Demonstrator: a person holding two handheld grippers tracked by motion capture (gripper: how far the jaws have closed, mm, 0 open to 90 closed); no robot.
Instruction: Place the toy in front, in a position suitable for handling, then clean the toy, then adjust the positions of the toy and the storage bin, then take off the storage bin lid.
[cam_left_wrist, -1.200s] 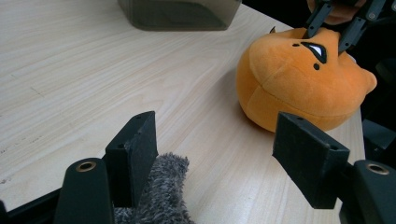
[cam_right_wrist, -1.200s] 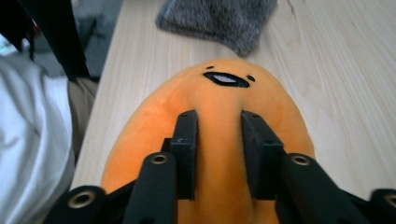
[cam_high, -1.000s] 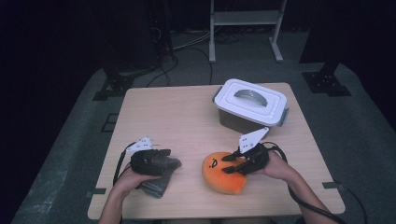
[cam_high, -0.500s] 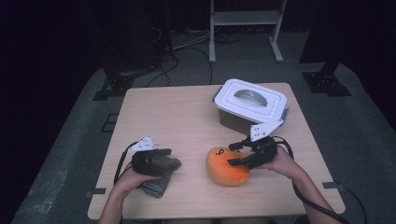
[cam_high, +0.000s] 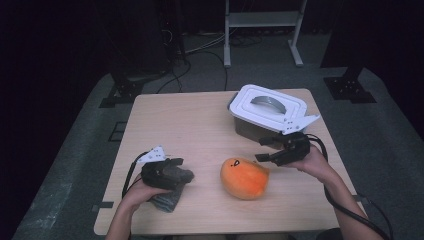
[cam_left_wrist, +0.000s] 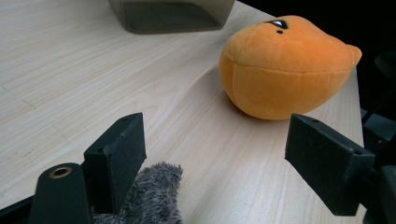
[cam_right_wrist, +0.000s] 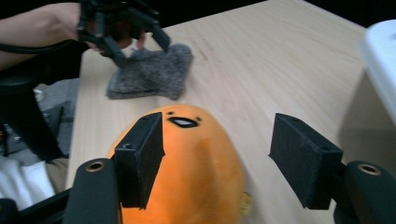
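Observation:
An orange plush toy (cam_high: 244, 177) lies on the wooden table (cam_high: 190, 120), right of centre near the front. My right gripper (cam_high: 264, 150) hovers just to its right, jaws open after widening, nothing between them. In the right gripper view the right gripper (cam_right_wrist: 219, 140) looks over the plush (cam_right_wrist: 191, 168), which lies below the jaws, untouched. A grey fuzzy cloth (cam_high: 169, 200) lies at the front left. My left gripper (cam_high: 186, 175) rests over it, open, jaws just opened wider. The left gripper (cam_left_wrist: 215, 140) has the cloth (cam_left_wrist: 154, 198) beside one jaw, unpressed.
A grey box with a white handled lid (cam_high: 267, 107) stands at the back right of the table, close behind my right hand. Its base (cam_left_wrist: 170, 14) shows in the left gripper view. Dark floor, cables and a white rack's legs (cam_high: 262, 30) lie beyond.
My right gripper has let go of the orange plush, opened, and drawn back to the right and upward. The plush stays on the table. My left gripper has stayed over the grey cloth.

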